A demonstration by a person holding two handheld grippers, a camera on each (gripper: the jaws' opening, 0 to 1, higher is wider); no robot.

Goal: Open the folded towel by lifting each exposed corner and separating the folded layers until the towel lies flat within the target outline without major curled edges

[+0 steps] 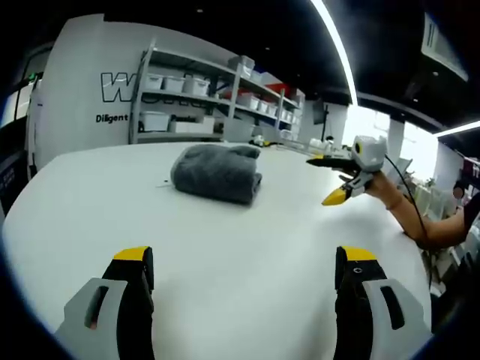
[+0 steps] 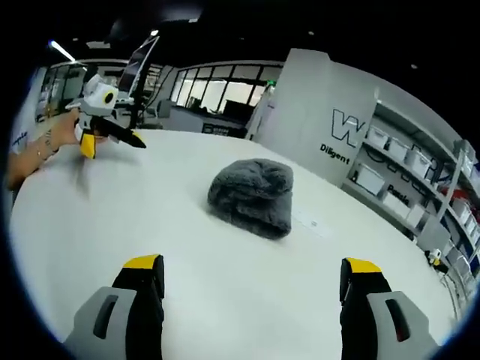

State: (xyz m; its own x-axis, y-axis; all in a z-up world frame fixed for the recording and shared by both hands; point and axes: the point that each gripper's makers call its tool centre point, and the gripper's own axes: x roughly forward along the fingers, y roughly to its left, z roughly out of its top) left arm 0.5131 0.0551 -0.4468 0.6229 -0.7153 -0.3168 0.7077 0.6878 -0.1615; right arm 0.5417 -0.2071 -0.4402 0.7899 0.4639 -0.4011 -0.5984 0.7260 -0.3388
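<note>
So we're at the start: towel (image 1: 217, 172) is folded into a thick grey bundle, sitting on the white table (image 1: 247, 247) roughly mid-table, nothing touching it. No target outline legible on the tabletop from either view, just a faint mark near the towel in the right gripper view, can't tell what it is.

Left gripper (image 1: 244, 270): jaws spread wide, empty, low over the table, pointed at the towel, well apart from it. Right gripper (image 2: 251, 281): same, jaws spread, empty, facing the towel (image 2: 252, 196) from the other side. Each gripper also shows up in the other's view, held above the table off to the side, w/ the person's forearm behind it.

Handling, our guess: plush terry or microfibre, soft, light, zero stiffness, so it'll drape and sag once lifted. Fuzzy pile means decent grip, low slip risk. Bigger risk is pinching more than one layer and dragging the whole bundle instead of peeling it.

Where to grab: top layer only, at a loose corner or free edge. In the left gripper view there's a raised flap at the bundle's upper right; in the right gripper view the near-right edge shows stacked layers. Exact corners aren't clear at this res. We'd say pin w/ one gripper, peel w/ the other.

Background: shelving w/ white bins (image 1: 184, 86), wall lettering.
</note>
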